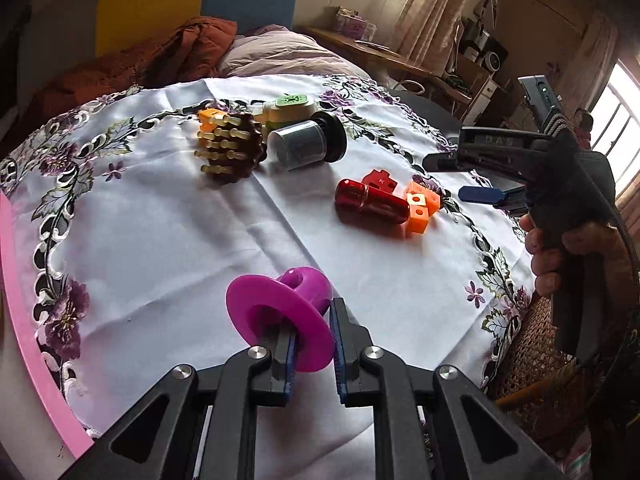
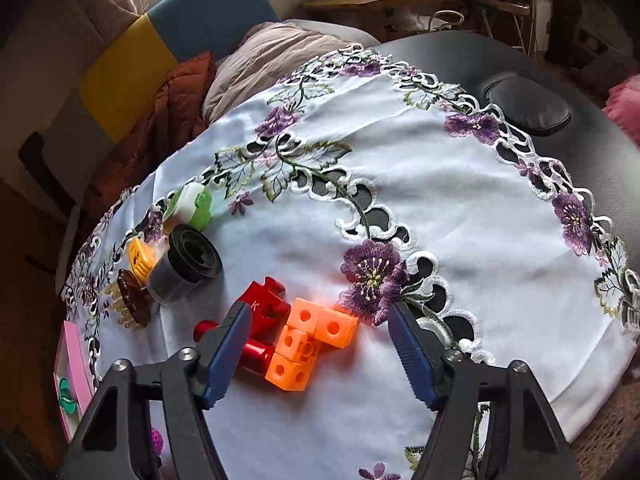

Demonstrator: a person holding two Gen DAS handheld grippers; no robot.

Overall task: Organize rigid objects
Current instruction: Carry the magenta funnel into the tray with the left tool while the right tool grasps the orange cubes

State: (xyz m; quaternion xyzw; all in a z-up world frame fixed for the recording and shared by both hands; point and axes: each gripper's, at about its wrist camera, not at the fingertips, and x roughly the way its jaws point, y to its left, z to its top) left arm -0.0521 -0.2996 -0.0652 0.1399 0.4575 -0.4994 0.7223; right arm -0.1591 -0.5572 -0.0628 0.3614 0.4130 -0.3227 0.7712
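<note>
Left wrist view: the left tool (image 1: pixel 313 344) is clamped on the rim of the magenta cup (image 1: pixel 280 316) at 6 o'clock above the bench (image 1: pixel 168 240); the thin rim hold may let the cup pivot or slip. Right wrist view: the right tool (image 2: pixel 318 354) stands apart over the orange blocks (image 2: pixel 310 340) and red cylinder (image 2: pixel 252 354) at 6 o'clock, and closing here could knock the cylinder rolling. The pink tray (image 2: pixel 74 360) at 8 o'clock holds something green, unidentifiable.
</note>
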